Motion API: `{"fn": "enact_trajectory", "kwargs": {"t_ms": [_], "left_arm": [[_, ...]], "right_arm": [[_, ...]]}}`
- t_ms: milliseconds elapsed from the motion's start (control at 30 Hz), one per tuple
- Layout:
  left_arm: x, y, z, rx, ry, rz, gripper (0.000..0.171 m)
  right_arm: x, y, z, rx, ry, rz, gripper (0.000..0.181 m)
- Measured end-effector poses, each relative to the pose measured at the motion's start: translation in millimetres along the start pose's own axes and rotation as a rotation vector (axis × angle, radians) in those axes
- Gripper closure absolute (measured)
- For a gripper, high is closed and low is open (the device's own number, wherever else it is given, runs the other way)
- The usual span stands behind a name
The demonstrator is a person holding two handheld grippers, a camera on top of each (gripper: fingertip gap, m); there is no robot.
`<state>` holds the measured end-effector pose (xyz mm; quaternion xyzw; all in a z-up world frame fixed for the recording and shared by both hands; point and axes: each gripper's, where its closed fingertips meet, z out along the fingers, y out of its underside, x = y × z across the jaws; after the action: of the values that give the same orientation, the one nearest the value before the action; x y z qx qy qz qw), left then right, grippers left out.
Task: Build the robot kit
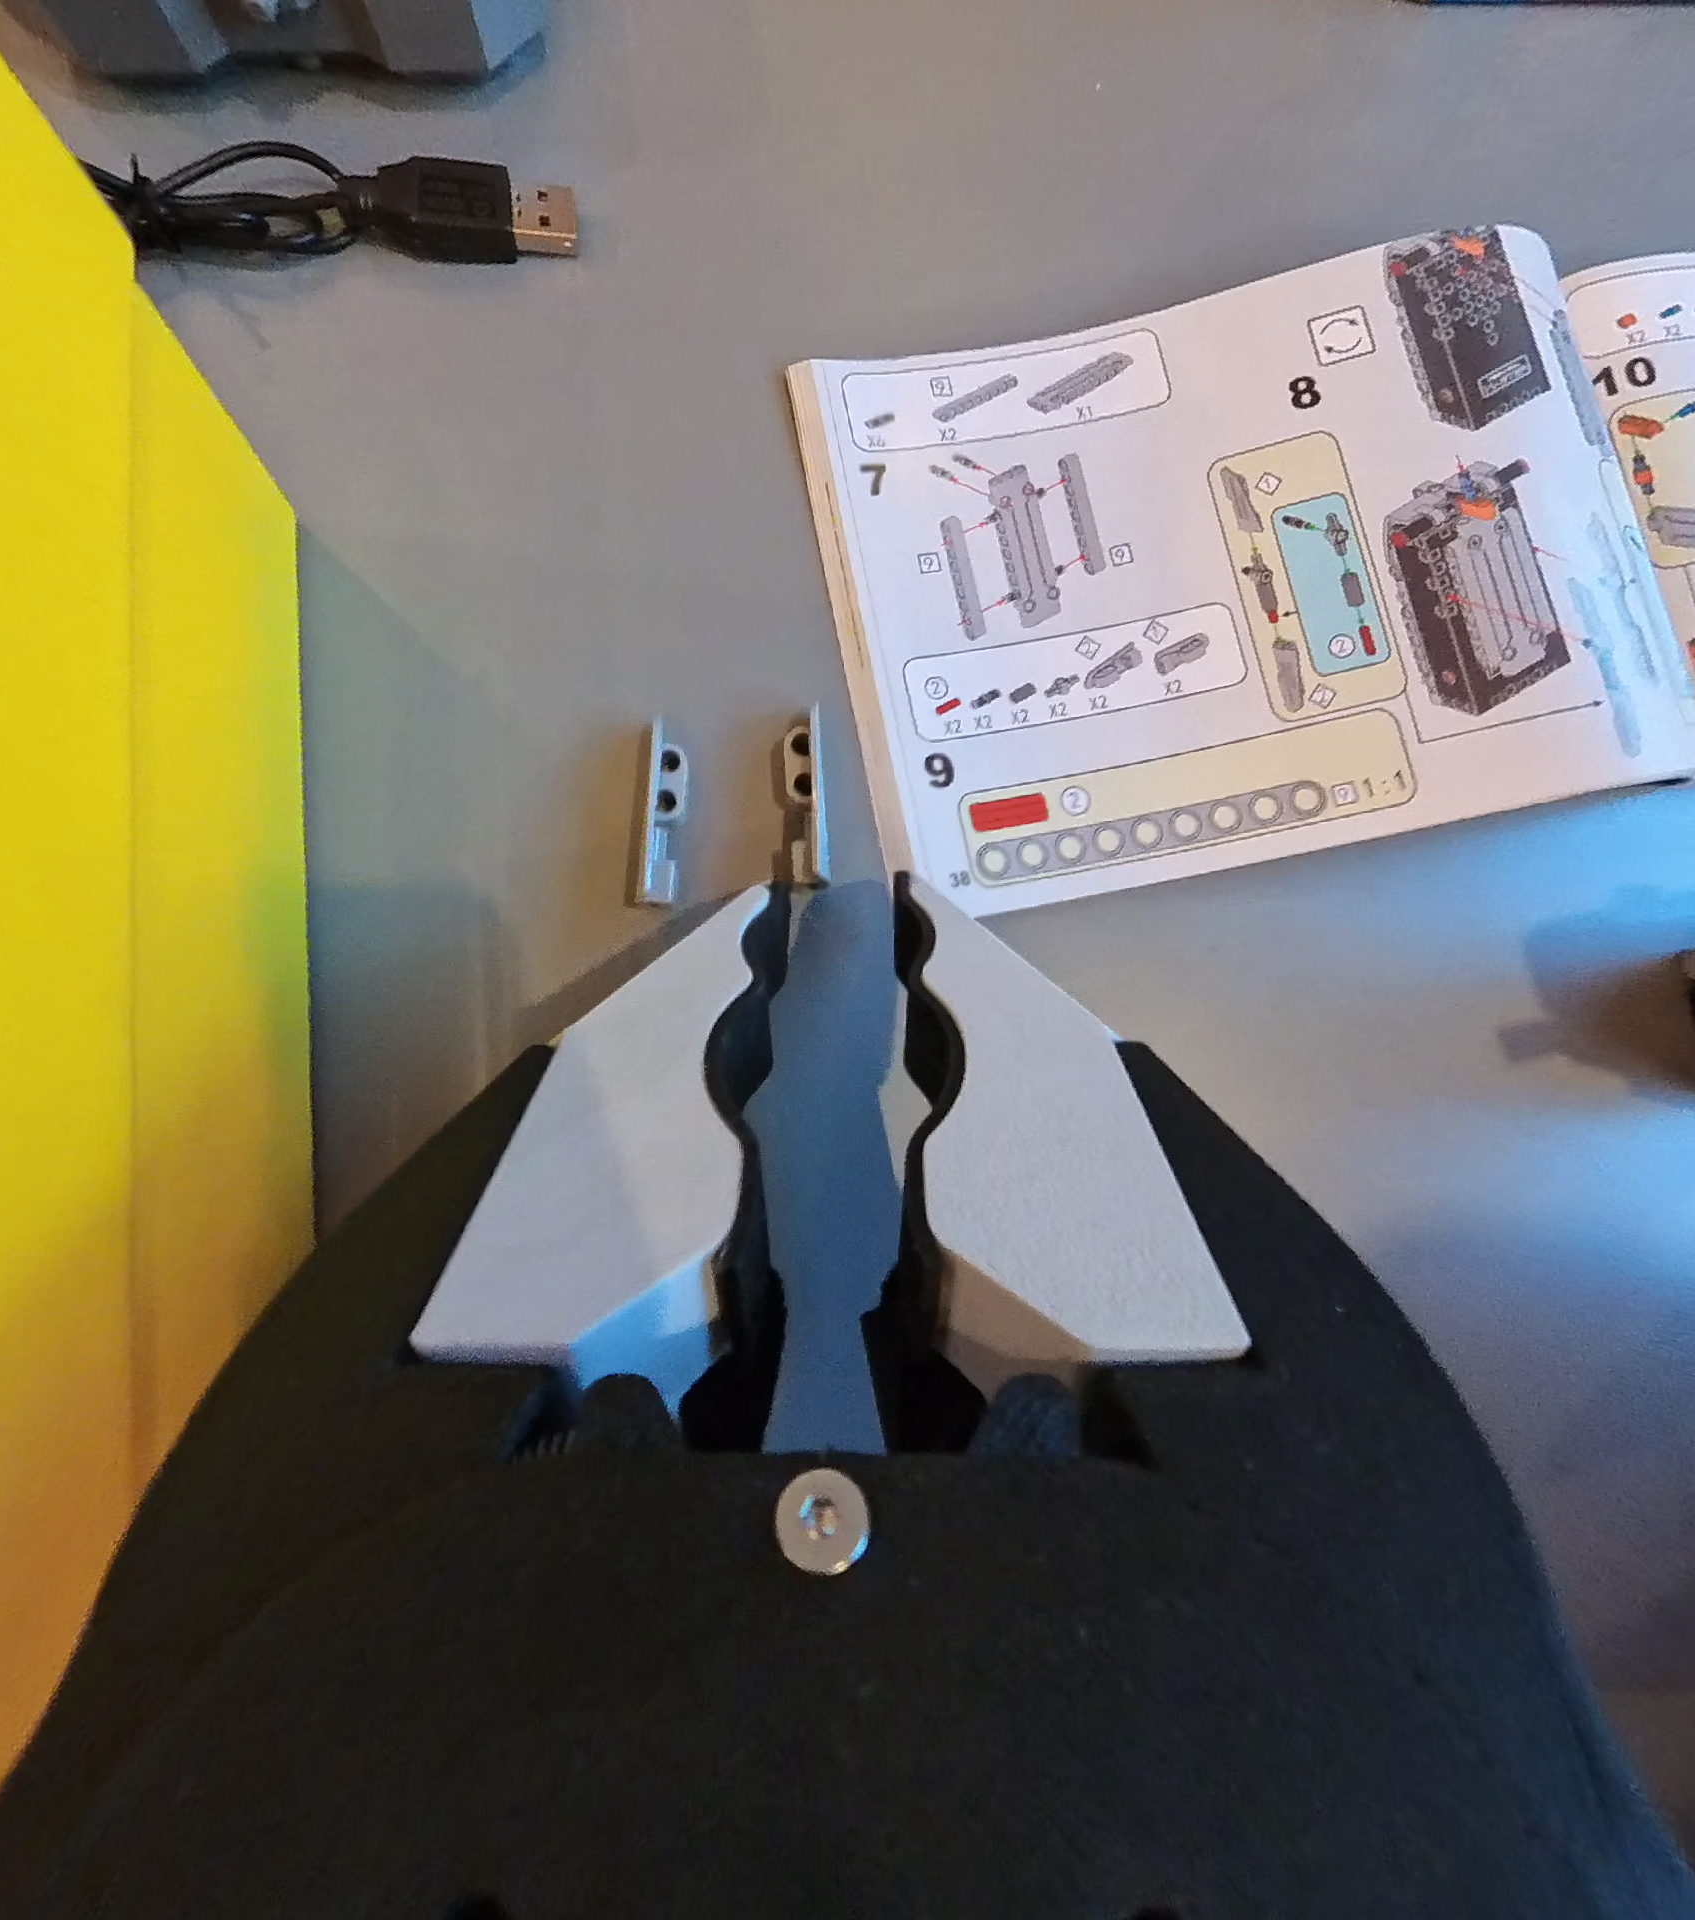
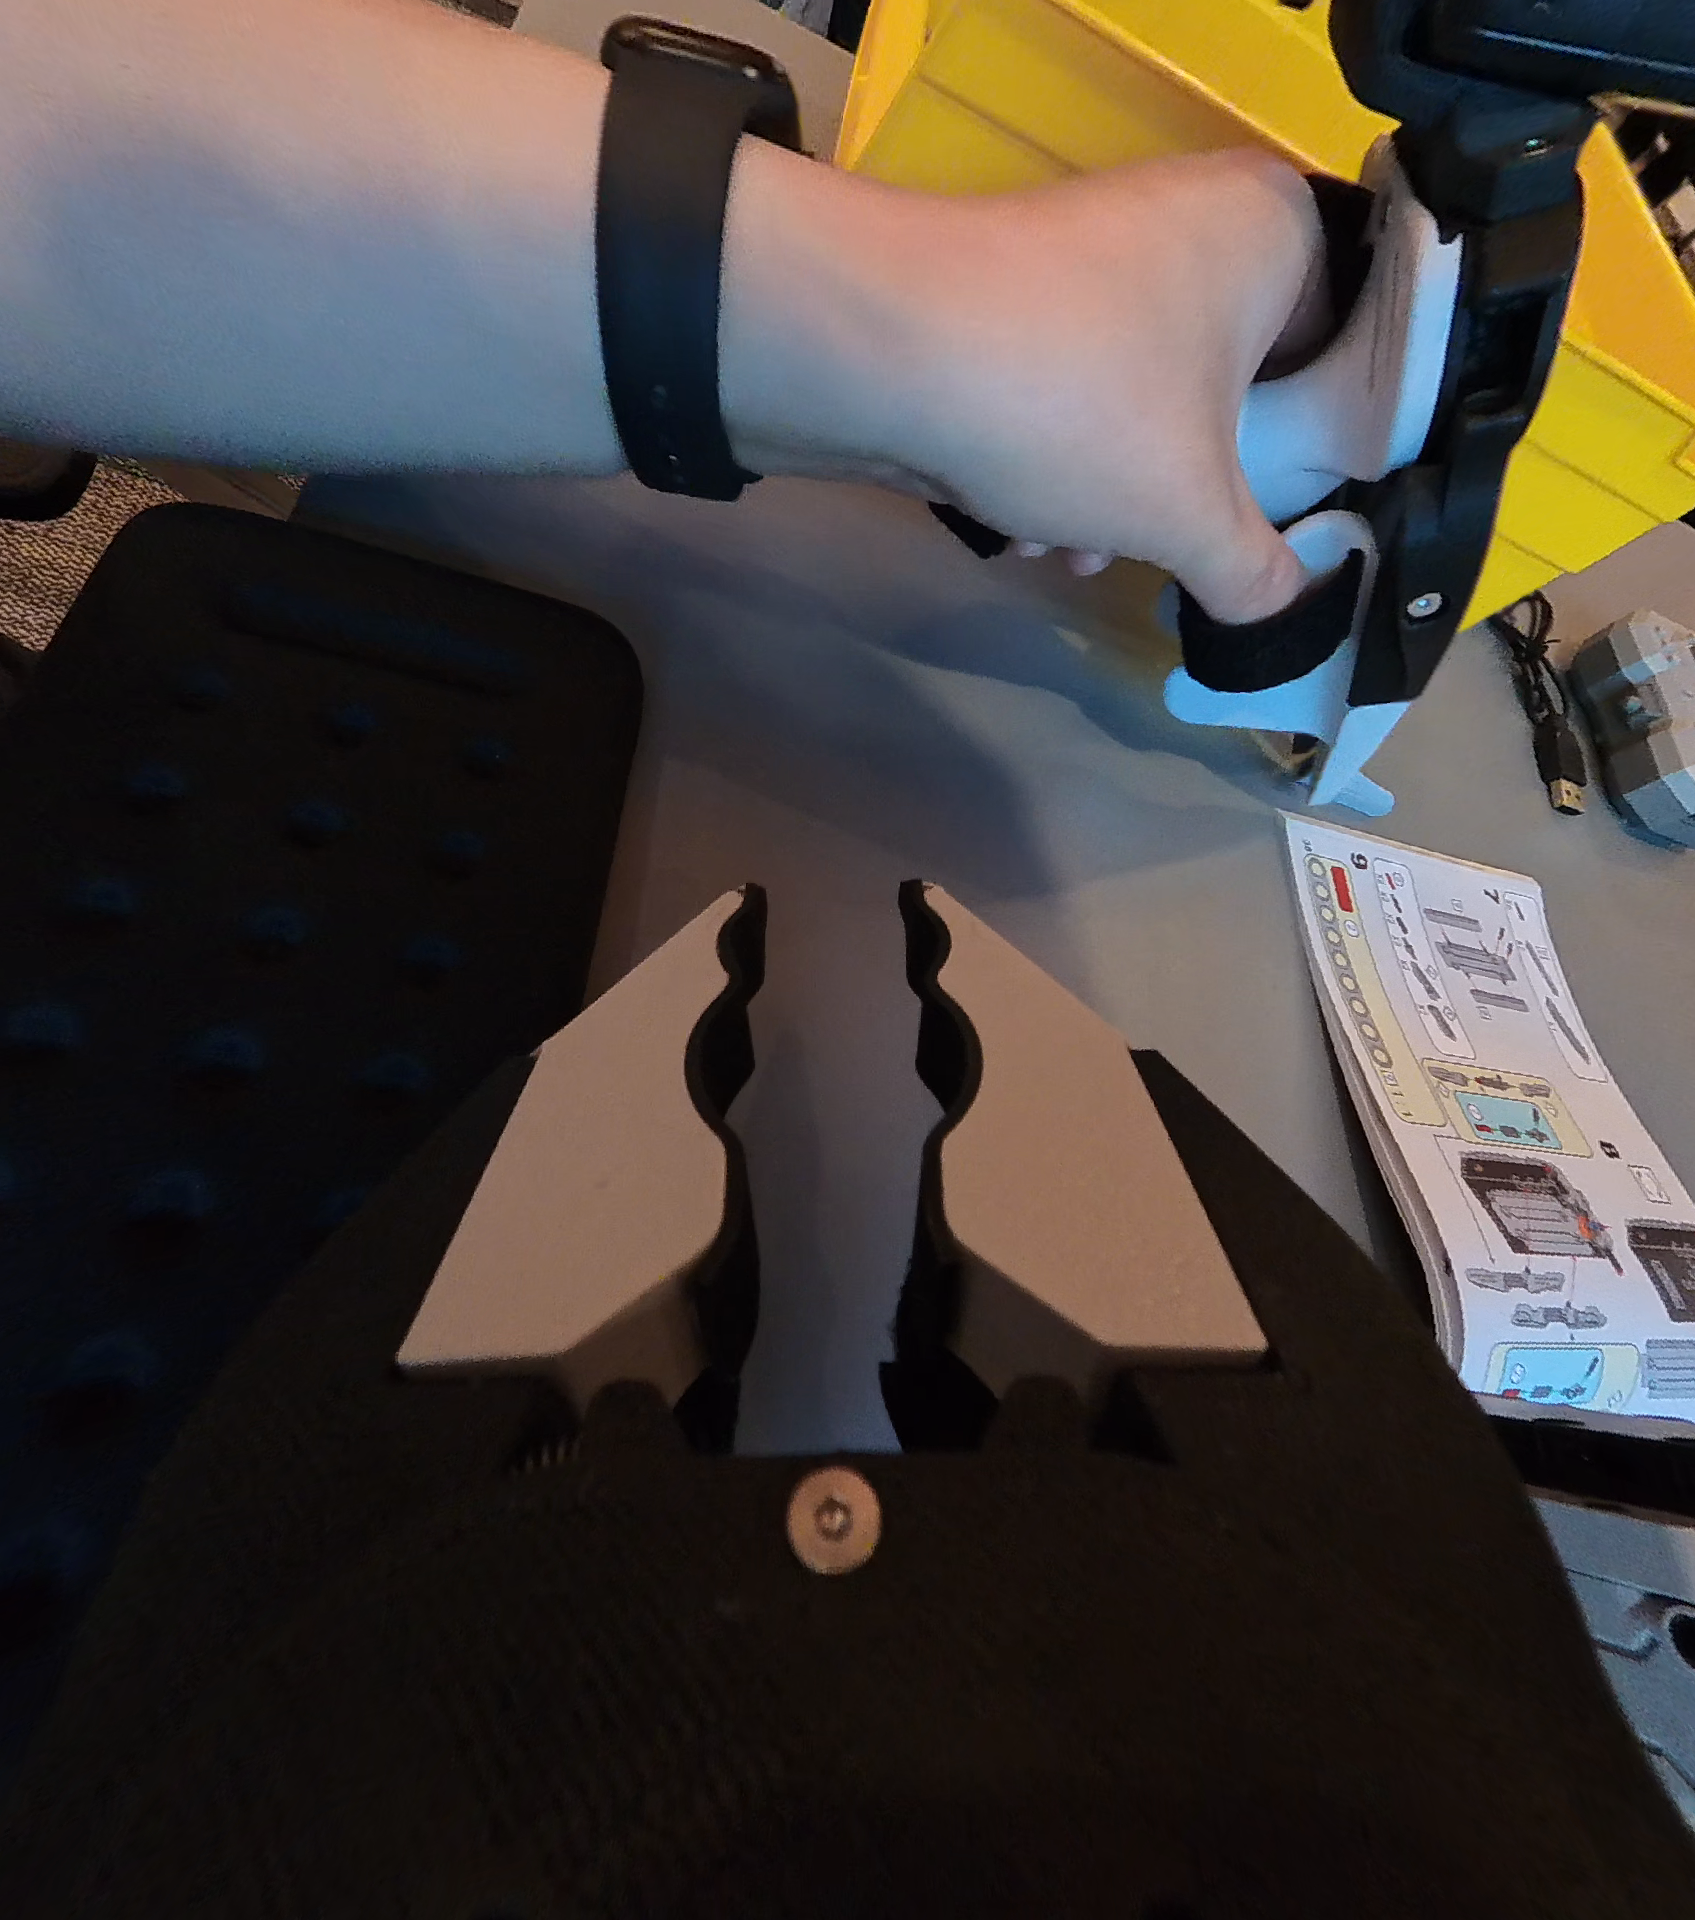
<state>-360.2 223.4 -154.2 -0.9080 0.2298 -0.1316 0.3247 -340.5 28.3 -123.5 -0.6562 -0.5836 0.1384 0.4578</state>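
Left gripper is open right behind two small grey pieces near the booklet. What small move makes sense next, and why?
Probably ease the left gripper forward around the nearer grey piece: its jaws stand open, that piece's end sits by the left fingertip, and the other grey piece lies apart.

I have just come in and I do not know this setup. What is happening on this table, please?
A person holds a gripper in each hand over a grey table. The left gripper, open, points at two small grey building pieces; its tips are just short of the nearer one. An open instruction booklet lies beside them. The right gripper is open and empty above bare table, near a black studded plate.
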Motion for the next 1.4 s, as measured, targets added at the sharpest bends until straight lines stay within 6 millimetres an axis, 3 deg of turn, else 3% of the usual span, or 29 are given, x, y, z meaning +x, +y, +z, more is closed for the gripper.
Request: {"fn": "enact_trajectory", "kwargs": {"t_ms": [200,333,467,767,933,1200,1300,1400], "left_arm": [[2.8,0.8,-22.6,0.076,-0.027,0.055,0.159],[20.4,-25.0,-62.1,0.305,0.015,0.125,0.156],[23.9,-43.7,-105.1,0.526,-0.005,0.185,0.147],[-10.6,-62.0,-192.5,0.857,-0.178,0.265,0.125],[-47.7,-60.6,-200.4,0.751,-0.148,0.204,0.108],[-132.1,-42.3,-181.1,0.399,-0.216,0.348,0.117],[-149.4,-42.8,-174.3,0.342,-0.144,0.326,0.125],[-150.7,-36.9,-163.8,0.231,0.004,0.306,0.128]], "right_arm": [[0.2,0.8,0.3,-0.003,0.0,0.0,0.155],[-0.3,0.7,0.6,-0.002,-0.002,0.0,0.155],[-0.6,1.1,1.1,-0.004,-0.003,0.001,0.155],[0.7,0.0,1.3,0.003,0.005,0.01,0.155],[4.2,-0.4,0.8,0.011,0.017,0.029,0.155],[7.0,1.4,2.1,0.014,0.028,0.028,0.155],[7.0,3.2,3.5,0.008,0.027,0.022,0.155],[6.6,4.5,5.1,0.006,0.024,0.018,0.156]]}}
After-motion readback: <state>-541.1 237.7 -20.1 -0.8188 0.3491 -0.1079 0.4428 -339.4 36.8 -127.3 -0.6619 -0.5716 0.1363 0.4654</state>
